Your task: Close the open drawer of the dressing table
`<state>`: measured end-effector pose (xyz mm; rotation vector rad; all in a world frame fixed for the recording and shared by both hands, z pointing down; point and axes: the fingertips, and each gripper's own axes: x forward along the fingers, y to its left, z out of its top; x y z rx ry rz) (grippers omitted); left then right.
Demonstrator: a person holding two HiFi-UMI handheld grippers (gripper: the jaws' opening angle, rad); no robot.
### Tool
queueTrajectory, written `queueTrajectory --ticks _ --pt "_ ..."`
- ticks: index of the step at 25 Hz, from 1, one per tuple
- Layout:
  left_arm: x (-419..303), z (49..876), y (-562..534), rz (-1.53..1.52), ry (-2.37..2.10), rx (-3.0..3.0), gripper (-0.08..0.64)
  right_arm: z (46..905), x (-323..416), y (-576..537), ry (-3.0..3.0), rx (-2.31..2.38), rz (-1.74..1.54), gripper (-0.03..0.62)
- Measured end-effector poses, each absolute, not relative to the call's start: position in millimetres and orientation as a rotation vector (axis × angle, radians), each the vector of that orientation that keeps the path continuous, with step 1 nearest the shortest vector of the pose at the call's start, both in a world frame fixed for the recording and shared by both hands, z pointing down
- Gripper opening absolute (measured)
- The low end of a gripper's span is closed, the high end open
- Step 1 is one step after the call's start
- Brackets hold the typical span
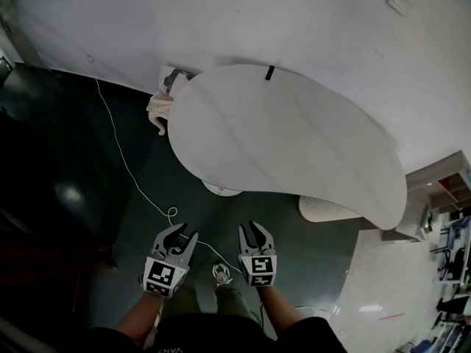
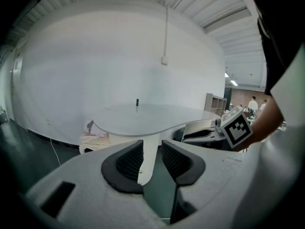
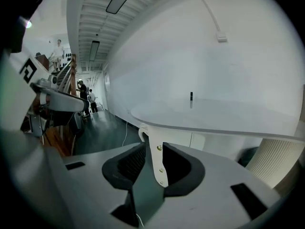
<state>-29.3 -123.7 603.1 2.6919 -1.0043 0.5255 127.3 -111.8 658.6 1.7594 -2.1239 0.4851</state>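
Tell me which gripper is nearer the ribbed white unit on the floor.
Right. The right gripper hangs just left of the ribbed white unit; the left gripper is farther left again.

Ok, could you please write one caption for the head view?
Left tongs and right tongs, both open and empty, hover over dark floor before a curved white table.

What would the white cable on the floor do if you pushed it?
It would probably bend and flop: the white cable is thin and lies in loose curves with a loop. It likely slides easily, since the dark floor looks glossy.
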Motion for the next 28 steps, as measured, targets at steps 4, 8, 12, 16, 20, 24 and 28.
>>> queueTrajectory --ticks 4,8,12,16,20,24,28 --pt "-33 594 -116 0.522 -1.074 2.669 0.129 641 130 -106 -2.165 1.732 0.445 0.083" --pt "-35 589 -106 0.513 -1.118 2.651 0.129 617 129 -103 -2.209 1.718 0.42 0.035" --pt "-32 576 -99 0.488 -1.155 2.651 0.129 591 127 -99 -2.273 1.694 0.394 0.006" --pt "-30 561 -94 0.452 -1.189 2.668 0.124 565 121 -93 -2.345 1.666 0.382 0.006" --pt "-29 552 -86 0.438 -1.211 2.671 0.106 550 113 -84 -2.4 1.608 0.366 0.006" --pt "-33 544 -78 0.434 -1.225 2.671 0.076 536 102 -76 -2.445 1.552 0.349 0.006" --pt "-34 540 -70 0.431 -1.217 2.678 0.052 530 97 -70 -2.485 1.521 0.335 0.006"
